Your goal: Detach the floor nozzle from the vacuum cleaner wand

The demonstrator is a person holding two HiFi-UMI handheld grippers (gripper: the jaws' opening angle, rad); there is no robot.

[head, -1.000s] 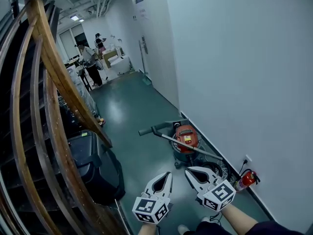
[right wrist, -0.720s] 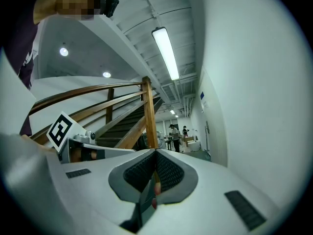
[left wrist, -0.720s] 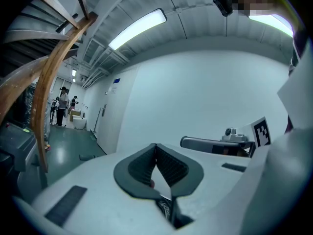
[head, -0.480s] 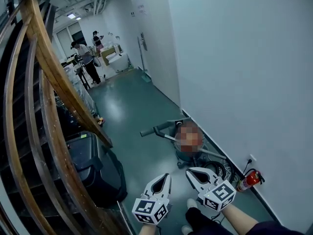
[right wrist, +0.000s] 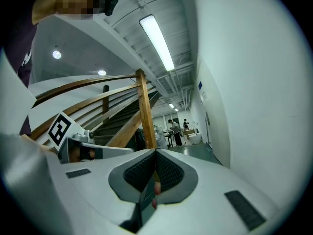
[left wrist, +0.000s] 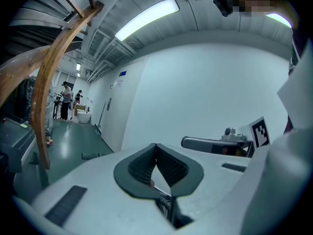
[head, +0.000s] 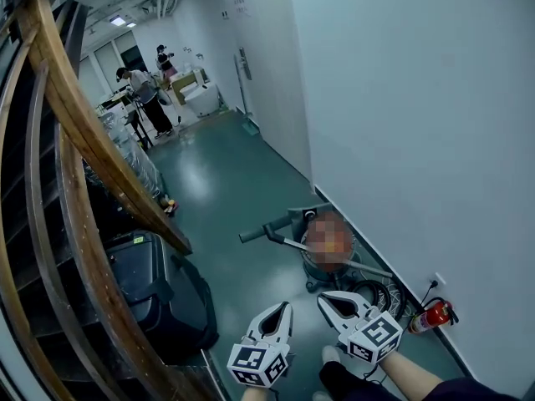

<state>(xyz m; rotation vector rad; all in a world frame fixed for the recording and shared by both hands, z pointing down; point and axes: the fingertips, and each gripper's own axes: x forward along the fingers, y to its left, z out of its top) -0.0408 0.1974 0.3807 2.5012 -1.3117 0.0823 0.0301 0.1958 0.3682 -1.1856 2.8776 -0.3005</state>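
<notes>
A vacuum cleaner canister (head: 322, 267) stands on the green floor by the right wall, partly under a blurred patch. Its metal wand (head: 368, 266) lies slantwise across it, with a dark curved end (head: 255, 233) pointing left. A dark flat part (head: 303, 214) shows behind the canister; I cannot tell whether it is the floor nozzle. A black hose coil (head: 380, 295) lies beside the canister. My left gripper (head: 283, 309) (left wrist: 156, 146) and right gripper (head: 323, 298) (right wrist: 155, 152) are both shut and empty, held side by side short of the vacuum.
A white wall runs along the right with a red fire extinguisher (head: 430, 315) at its foot. A wooden stair railing (head: 92, 153) and a black case (head: 159, 286) line the left. Two people (head: 144, 90) stand far down the corridor. A shoe (head: 331, 355) shows below the grippers.
I have moved a little way along the corridor toward the vacuum. Both grippers have sunk slightly in the head view and stay shut. A leg and shoe have come into view at the bottom.
</notes>
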